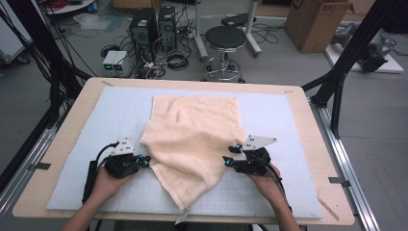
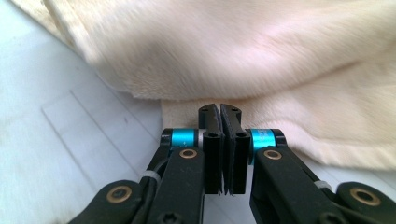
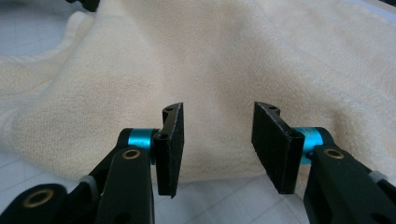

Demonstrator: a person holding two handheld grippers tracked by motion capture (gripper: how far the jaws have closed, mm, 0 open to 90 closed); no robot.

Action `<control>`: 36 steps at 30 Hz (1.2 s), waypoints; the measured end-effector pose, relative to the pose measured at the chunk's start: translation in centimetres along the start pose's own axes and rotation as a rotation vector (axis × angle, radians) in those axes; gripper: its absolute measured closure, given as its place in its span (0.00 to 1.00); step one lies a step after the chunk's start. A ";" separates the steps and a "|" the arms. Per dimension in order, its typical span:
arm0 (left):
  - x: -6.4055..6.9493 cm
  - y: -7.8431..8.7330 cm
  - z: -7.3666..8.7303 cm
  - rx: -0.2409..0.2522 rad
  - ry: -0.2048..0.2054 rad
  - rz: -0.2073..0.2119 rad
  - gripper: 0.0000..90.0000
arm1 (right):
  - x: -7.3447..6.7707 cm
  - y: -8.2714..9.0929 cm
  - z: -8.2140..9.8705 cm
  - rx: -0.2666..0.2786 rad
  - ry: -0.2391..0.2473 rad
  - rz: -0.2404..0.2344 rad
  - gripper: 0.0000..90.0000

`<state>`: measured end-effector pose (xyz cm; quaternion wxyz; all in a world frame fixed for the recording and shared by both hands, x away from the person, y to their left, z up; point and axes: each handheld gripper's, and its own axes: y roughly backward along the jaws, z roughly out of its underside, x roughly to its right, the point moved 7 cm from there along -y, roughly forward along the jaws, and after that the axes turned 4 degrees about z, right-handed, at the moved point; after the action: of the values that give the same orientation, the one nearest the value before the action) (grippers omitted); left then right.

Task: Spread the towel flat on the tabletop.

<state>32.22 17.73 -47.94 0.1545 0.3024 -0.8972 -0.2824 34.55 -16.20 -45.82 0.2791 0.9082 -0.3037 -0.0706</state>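
A cream towel [image 1: 192, 130] lies rumpled on the pale blue mat [image 1: 284, 120], its near part bunched into a point toward the front edge. My left gripper [image 1: 145, 160] is at the towel's left edge. In the left gripper view its jaws [image 2: 219, 109] are pressed together, with their tips over the thin edge of the towel's [image 2: 280, 70] lower layer. My right gripper [image 1: 227, 161] is at the towel's right side. Its jaws [image 3: 218, 109] stand apart, low over the towel [image 3: 233, 56], and the pads do not press on the cloth.
The mat covers a wooden table [image 1: 77, 110], with bare mat on both sides of the towel. On the floor beyond the table are a black stool [image 1: 225, 38], computer towers [image 1: 144, 29], cables and a cardboard box [image 1: 317, 24]. Black frame legs [image 1: 346, 57] flank the table.
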 end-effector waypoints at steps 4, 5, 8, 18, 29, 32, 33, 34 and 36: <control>1.6 1.9 1.3 0.022 -0.009 0.018 0.97 | -0.2 0.0 0.0 0.000 0.007 -0.004 0.60; 1.9 2.2 1.5 0.025 -0.013 0.021 0.97 | -0.2 0.0 0.0 0.000 0.009 -0.004 0.60; 3.2 3.4 2.2 0.039 -0.019 0.039 0.97 | -0.4 0.1 0.0 -0.001 0.009 -0.009 0.60; 7.0 5.4 1.6 0.080 -0.098 0.134 0.87 | -0.8 0.2 0.1 0.005 0.010 -0.026 0.59; 2.8 0.2 -2.3 0.117 -0.141 0.080 0.58 | -1.3 -0.6 0.8 -0.015 0.010 -0.096 0.59; 1.9 -1.2 -1.7 0.053 -0.127 0.081 0.56 | -1.7 -1.0 1.0 -0.035 0.026 -0.112 0.60; 1.6 -1.5 -1.4 0.027 -0.114 0.087 0.58 | -1.8 -1.4 1.2 -0.059 0.035 -0.116 0.60; 1.5 -1.7 -1.2 0.013 -0.103 0.090 0.62 | -1.9 -1.8 1.4 -0.076 0.046 -0.118 0.60; 1.4 -2.0 -0.9 -0.025 -0.102 0.090 0.71 | -2.0 -2.3 1.8 -0.109 0.059 -0.119 0.64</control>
<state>32.48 15.17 -48.33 0.1247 0.2448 -0.9130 -0.3014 33.59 -14.28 -48.65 0.3323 0.9098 -0.2368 -0.0768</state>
